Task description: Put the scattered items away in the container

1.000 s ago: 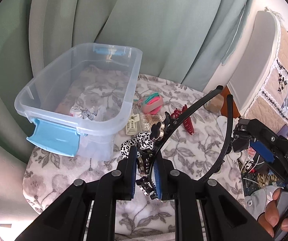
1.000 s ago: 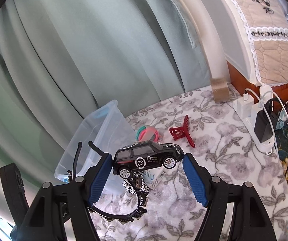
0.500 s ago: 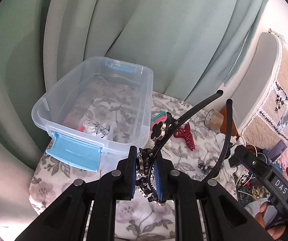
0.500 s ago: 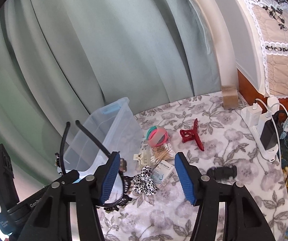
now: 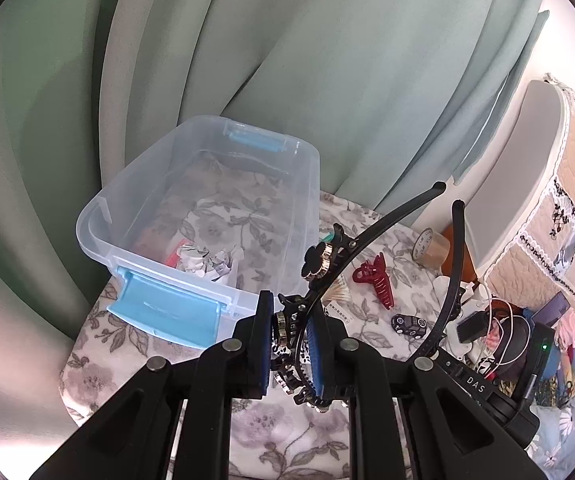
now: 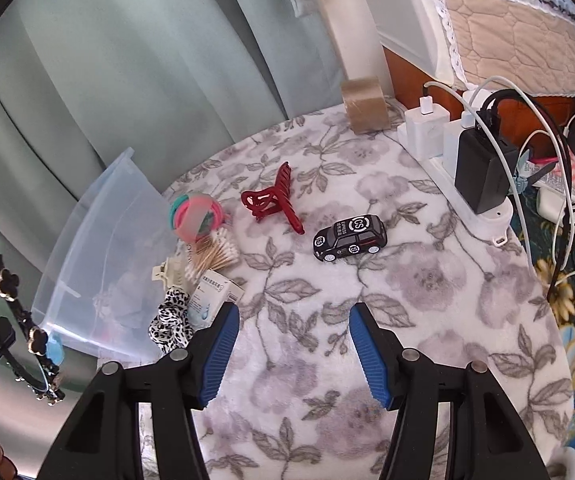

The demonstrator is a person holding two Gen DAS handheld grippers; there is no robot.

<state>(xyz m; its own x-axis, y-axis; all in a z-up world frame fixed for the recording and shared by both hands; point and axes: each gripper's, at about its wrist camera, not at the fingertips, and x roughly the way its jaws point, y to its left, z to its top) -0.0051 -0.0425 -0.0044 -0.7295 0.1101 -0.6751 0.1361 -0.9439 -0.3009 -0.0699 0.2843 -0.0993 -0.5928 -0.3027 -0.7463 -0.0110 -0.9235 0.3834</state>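
Note:
My left gripper (image 5: 290,346) is shut on a black headband (image 5: 371,236) with clover charms and holds it above the table, just right of the clear plastic container (image 5: 103,220) with blue latches. The headband also shows at the left edge of the right wrist view (image 6: 11,292). My right gripper (image 6: 293,350) is open and empty above the floral cloth. A black toy car (image 6: 350,237) sits on the cloth ahead of it; it also shows in the left wrist view (image 5: 408,325). A red claw clip (image 6: 273,198), pink-green hair ties (image 6: 195,216), cotton swabs (image 6: 213,256), a small box (image 6: 213,296) and a leopard scrunchie (image 6: 171,316) lie by the container (image 6: 99,248).
Crumpled paper (image 5: 203,262) lies inside the container. A tape roll (image 6: 365,106) stands at the back. A power strip with chargers and cables (image 6: 475,168) runs along the table's right edge. Green curtains hang behind.
The right gripper let go of the toy car, which now sits on the cloth, and pulled back open. The left gripper rose with the headband.

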